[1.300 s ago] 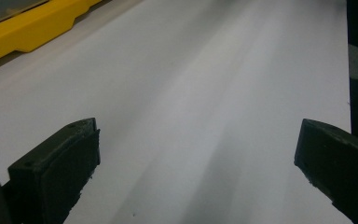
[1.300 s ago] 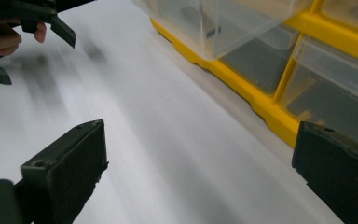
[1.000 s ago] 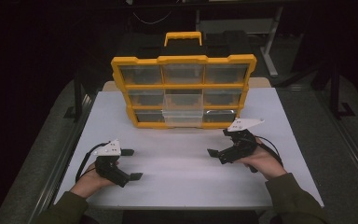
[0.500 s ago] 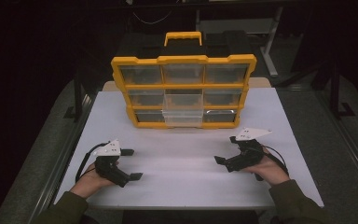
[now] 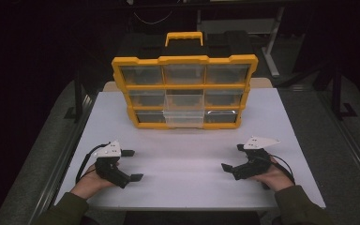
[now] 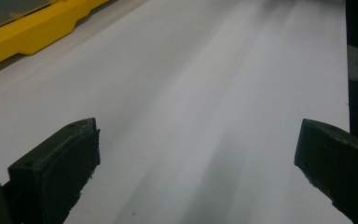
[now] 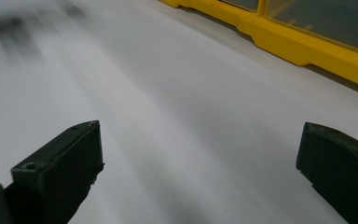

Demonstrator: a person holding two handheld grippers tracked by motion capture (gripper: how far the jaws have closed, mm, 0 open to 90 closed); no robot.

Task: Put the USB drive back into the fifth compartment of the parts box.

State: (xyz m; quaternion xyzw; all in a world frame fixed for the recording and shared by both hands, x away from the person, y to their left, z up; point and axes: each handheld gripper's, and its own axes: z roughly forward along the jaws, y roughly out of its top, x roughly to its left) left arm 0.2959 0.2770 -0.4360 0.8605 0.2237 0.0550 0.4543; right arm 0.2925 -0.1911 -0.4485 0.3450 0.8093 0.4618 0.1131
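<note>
- The tabletop (image 5: 187, 159) is a smooth, matt white sheet, flat and rectangular. Its near half is bare between the two hands.
- The organiser (image 5: 184, 92) stands upright near the far edge, about midway between the left and right edges. It is a hard yellow plastic frame with a handle on top and three rows of clear drawers; the middle drawers of the lower two rows stick out towards the person. What lies in the drawers is too dim to tell.
- The left gripper (image 5: 130, 165) rests near the near-left corner, its black jaws spread wide and holding nothing. Its pads (image 6: 56, 163) look blocky and dull, like rubber.
- The right gripper (image 5: 232, 157) rests near the near-right corner, likewise wide and empty, well apart from the organiser.
- Judged from this, the work is at rest or between steps. A next move would call for a long reach forward to a protruding drawer, jaws closing on its thin front lip.
</note>
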